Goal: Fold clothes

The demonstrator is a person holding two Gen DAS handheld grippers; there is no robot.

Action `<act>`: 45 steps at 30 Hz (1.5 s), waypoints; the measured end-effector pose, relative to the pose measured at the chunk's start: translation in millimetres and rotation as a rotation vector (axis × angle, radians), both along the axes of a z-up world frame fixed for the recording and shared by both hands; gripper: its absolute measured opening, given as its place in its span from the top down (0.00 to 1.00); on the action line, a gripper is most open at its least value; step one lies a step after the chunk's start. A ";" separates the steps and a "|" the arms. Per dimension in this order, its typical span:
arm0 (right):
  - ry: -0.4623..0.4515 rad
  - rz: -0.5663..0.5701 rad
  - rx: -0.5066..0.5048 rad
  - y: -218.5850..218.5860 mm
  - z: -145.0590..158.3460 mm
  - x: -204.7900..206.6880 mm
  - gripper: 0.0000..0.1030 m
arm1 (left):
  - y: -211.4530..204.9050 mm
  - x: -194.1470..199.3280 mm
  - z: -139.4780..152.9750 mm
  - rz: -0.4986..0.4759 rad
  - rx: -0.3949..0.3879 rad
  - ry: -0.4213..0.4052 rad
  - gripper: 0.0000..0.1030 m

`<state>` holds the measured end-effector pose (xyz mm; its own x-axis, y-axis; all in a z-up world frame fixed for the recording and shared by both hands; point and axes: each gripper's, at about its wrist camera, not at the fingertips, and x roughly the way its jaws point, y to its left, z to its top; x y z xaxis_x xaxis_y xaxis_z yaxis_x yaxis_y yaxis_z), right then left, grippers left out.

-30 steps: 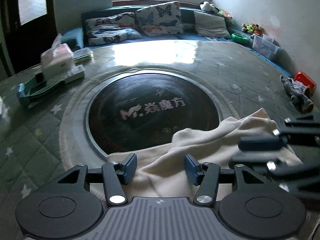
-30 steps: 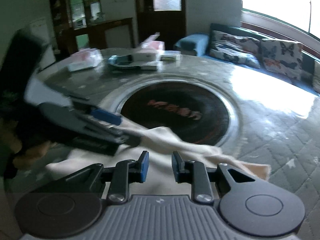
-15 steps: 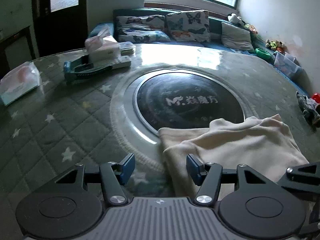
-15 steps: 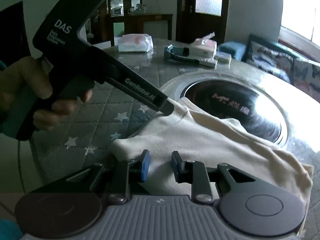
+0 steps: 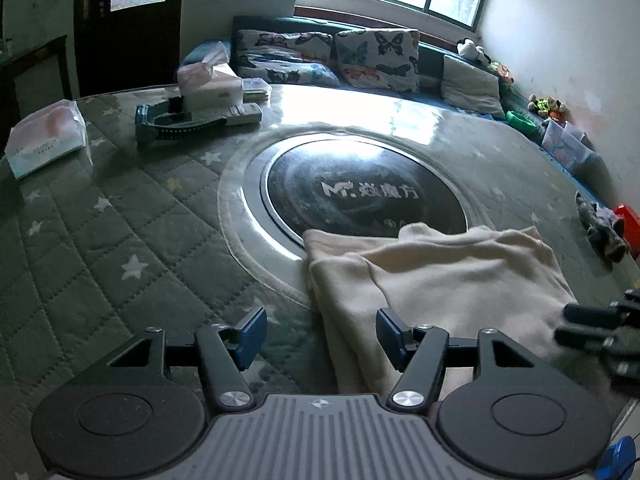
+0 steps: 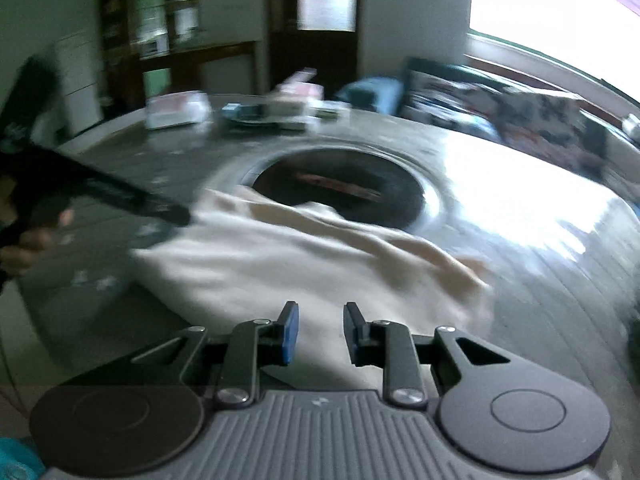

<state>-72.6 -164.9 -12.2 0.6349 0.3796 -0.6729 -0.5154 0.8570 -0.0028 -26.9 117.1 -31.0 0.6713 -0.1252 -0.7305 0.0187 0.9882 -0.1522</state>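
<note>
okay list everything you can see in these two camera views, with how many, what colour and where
Cream knit garment: one, cream, folded at table's near edge.
Quilted round table: one, grey-green with stars.
Dark glass centre disc: one, black, table middle.
Tissue packs: two, pink-white, far left.
Teal tray: one, beside the packs.
Butterfly-print cushions: several, on the sofa under the window.
Grey cloth: one, table's right edge.
Left gripper: open, over the garment's left edge.
Right gripper: open, above the garment.

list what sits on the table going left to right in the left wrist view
tissue pack → green tool → black disc → cream garment → grey rag
</note>
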 end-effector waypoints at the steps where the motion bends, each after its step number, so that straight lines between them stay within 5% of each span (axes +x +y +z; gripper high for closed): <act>1: 0.007 -0.028 -0.001 -9.4 -2.2 1.3 0.77 | -0.8 0.7 -2.0 -0.001 0.002 0.005 0.38; 6: 0.075 -0.092 0.015 -38.6 -15.5 9.7 0.77 | -1.6 3.5 -10.2 0.002 0.005 0.027 0.38; 19: 0.063 -0.166 0.051 -23.8 -19.5 88.1 0.77 | 0.3 5.9 -12.2 0.019 0.007 0.038 0.36; 24: 0.038 -0.155 0.027 -16.7 -18.6 84.7 0.76 | 1.4 6.4 -12.3 0.028 0.008 0.040 0.30; 35: -0.031 0.192 -0.028 58.5 9.4 16.6 0.59 | 14.3 2.9 -6.7 0.087 -0.028 0.037 0.13; 45: -0.119 0.456 -0.173 138.2 -11.1 -26.2 0.55 | 26.7 0.2 -2.2 0.129 -0.113 0.043 0.04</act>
